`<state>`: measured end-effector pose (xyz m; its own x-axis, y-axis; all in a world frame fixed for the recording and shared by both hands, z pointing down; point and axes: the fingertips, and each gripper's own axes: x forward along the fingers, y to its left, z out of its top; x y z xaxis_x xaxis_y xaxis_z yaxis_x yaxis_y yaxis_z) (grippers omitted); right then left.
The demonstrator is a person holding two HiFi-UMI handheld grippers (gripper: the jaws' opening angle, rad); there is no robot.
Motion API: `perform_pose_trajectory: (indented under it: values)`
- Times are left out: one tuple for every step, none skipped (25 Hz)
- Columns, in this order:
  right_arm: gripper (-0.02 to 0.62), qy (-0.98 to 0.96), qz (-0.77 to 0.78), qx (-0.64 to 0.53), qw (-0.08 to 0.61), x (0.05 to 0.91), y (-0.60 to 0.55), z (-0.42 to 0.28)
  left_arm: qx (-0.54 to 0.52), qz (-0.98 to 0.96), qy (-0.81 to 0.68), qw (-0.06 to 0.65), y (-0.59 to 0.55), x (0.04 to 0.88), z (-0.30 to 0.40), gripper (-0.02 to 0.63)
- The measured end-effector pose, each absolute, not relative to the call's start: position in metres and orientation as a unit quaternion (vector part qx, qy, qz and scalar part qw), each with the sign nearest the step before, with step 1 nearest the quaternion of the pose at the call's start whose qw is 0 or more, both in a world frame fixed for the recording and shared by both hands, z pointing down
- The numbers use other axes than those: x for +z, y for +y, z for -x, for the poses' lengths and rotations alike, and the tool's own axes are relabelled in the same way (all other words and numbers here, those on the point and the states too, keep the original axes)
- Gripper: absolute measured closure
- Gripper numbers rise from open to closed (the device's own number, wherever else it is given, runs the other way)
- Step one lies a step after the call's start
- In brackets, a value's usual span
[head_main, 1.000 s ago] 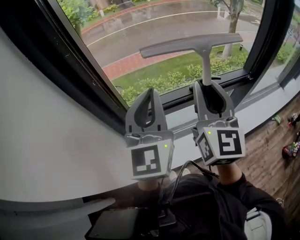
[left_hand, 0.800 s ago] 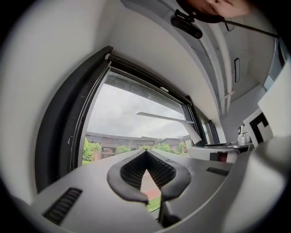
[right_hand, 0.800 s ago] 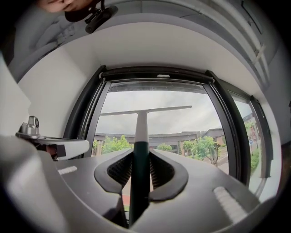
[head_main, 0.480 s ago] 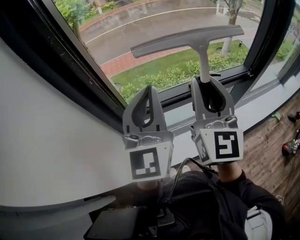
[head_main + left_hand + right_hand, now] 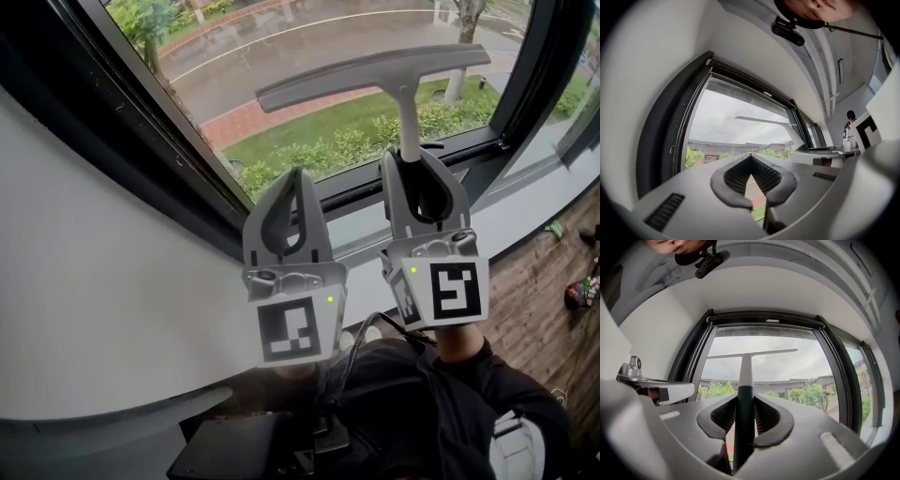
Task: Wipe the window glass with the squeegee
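Observation:
A grey squeegee (image 5: 375, 70) with a long T-shaped blade stands against the window glass (image 5: 309, 56). Its dark green handle (image 5: 744, 418) runs down between the jaws of my right gripper (image 5: 419, 169), which is shut on it. In the right gripper view the blade (image 5: 754, 354) lies level across the upper pane. My left gripper (image 5: 293, 192) is beside the right one, lower left of the blade, shut with nothing in it. The left gripper view catches the squeegee blade (image 5: 764, 121) off to the right.
A black window frame (image 5: 141, 141) slants along the left of the glass and a black lower rail (image 5: 375, 183) runs under it. A white wall (image 5: 84, 281) fills the left. The wooden floor (image 5: 553, 319) at the right holds small objects.
The squeegee has slid up and a little left on the glass with my right gripper. The left gripper has barely moved.

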<state>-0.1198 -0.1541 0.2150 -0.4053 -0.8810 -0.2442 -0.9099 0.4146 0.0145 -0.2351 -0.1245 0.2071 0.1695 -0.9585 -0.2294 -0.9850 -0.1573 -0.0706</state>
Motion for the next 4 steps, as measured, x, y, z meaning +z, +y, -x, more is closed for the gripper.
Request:
perform_pose_trajectory:
  values:
    - [0.511, 0.835, 0.536, 0.072, 0.1, 0.2153, -0.1544, 0.1197, 0.065, 0.758, 0.641, 0.101, -0.1248, 0.2073, 0.2349, 0.607]
    - [0.511, 0.835, 0.536, 0.072, 0.1, 0.2156, -0.1548, 0.1196, 0.065, 0.758, 0.642, 0.101, -0.1252, 0.2075, 0.2349, 0.607]
    - [0.511, 0.835, 0.536, 0.071, 0.1, 0.2158, -0.1552, 0.1195, 0.065, 0.757, 0.642, 0.1, -0.1256, 0.2078, 0.235, 0.607]
    - [0.511, 0.836, 0.535, 0.071, 0.101, 0.216, -0.1555, 0.1194, 0.065, 0.757, 0.642, 0.1, -0.1261, 0.208, 0.2351, 0.607]
